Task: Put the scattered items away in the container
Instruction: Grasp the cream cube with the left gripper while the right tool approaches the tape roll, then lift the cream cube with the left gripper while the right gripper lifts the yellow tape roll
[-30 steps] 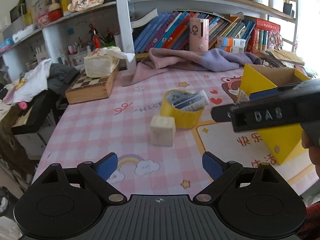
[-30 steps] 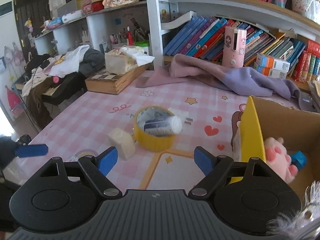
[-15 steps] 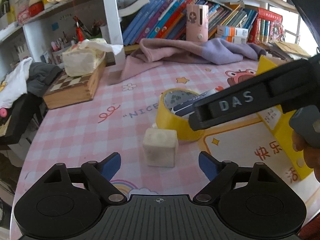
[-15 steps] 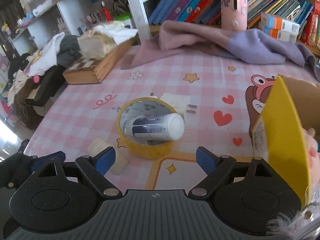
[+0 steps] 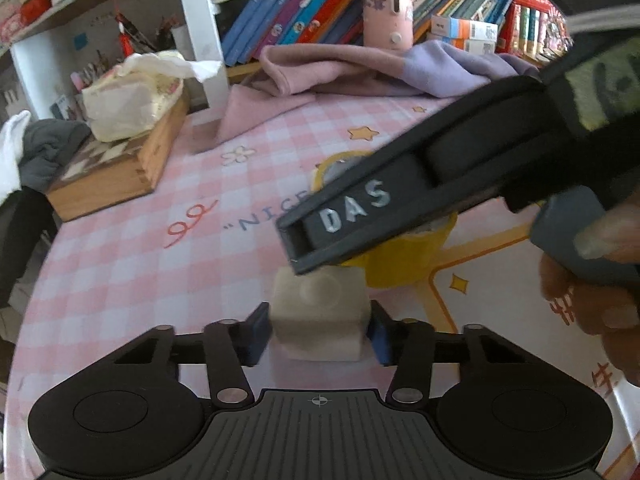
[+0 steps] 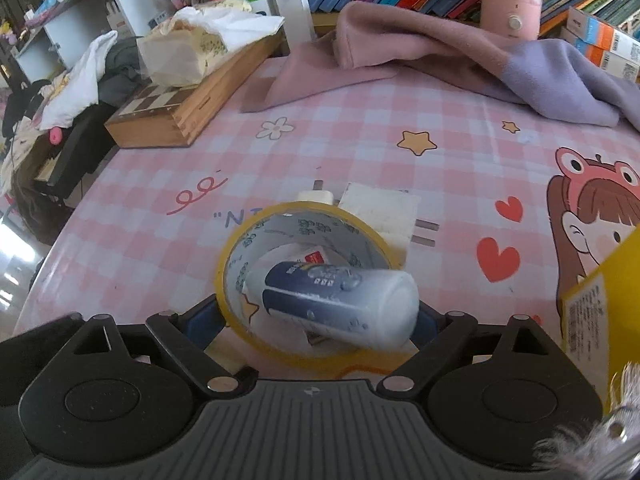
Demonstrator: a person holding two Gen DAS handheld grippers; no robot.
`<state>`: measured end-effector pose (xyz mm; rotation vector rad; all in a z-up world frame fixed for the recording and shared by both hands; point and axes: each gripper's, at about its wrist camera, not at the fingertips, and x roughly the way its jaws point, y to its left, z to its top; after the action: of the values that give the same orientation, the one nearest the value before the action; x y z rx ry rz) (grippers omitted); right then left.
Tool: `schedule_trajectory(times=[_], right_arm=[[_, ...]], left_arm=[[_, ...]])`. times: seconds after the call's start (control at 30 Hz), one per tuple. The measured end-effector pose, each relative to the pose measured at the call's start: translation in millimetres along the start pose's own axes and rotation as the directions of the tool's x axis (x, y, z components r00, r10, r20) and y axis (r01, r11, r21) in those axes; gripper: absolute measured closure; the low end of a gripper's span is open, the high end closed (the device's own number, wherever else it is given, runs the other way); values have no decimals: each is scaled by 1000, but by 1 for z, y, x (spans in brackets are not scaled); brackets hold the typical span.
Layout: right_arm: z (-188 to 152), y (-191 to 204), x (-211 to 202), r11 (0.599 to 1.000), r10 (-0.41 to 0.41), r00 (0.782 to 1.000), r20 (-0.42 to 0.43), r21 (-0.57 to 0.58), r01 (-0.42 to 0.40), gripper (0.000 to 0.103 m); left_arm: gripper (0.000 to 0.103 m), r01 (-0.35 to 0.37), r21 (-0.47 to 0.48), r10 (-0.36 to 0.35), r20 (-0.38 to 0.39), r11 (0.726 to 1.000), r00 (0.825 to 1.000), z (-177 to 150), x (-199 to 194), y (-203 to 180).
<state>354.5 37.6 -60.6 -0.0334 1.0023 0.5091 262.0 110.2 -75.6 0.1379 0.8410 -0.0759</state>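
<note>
In the left wrist view my left gripper [image 5: 318, 334] has its blue pads against both sides of a cream cube [image 5: 319, 312] on the pink checked tablecloth [image 5: 132, 256]. The right gripper's black body [image 5: 432, 184] crosses just above it and hides most of the yellow tape roll [image 5: 412, 252]. In the right wrist view my right gripper [image 6: 316, 326] has its jaws on either side of the yellow tape roll [image 6: 232, 256], which holds a white and blue tube [image 6: 340, 300]. The yellow cardboard container [image 6: 600, 304] stands at the right edge.
A white plug adapter [image 6: 380, 210] lies just behind the tape roll. A wooden chess box [image 6: 180, 108] with a tissue bag on it sits far left. A pink and purple garment [image 6: 440, 56] lies at the back before the bookshelf. The table edge curves at the left.
Both grippers moved forward and down. The left jaws closed in from wide open onto the cube. The right jaws closed in around the tape roll, and the right gripper now crosses the left view.
</note>
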Motion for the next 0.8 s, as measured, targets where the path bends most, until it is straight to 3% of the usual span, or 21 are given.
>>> schedule_trajectory(times=[0.27,0.6,0.8], right_arm=[[2,-4,3,999,33,999,6,9,-33,14],[-5,-5,-42,999,31,991,132,-40,-26,14],[-18,-6,-65,999,16,989,149,-50,-8,14]], left_arm=[[67,1,-22,-1,0,1000,1000,1,-9,3],[68,-1,-91,5,50,996,999,-4,-52,8],[68,-6,-107,13,64,994,998,-9,-69,8]])
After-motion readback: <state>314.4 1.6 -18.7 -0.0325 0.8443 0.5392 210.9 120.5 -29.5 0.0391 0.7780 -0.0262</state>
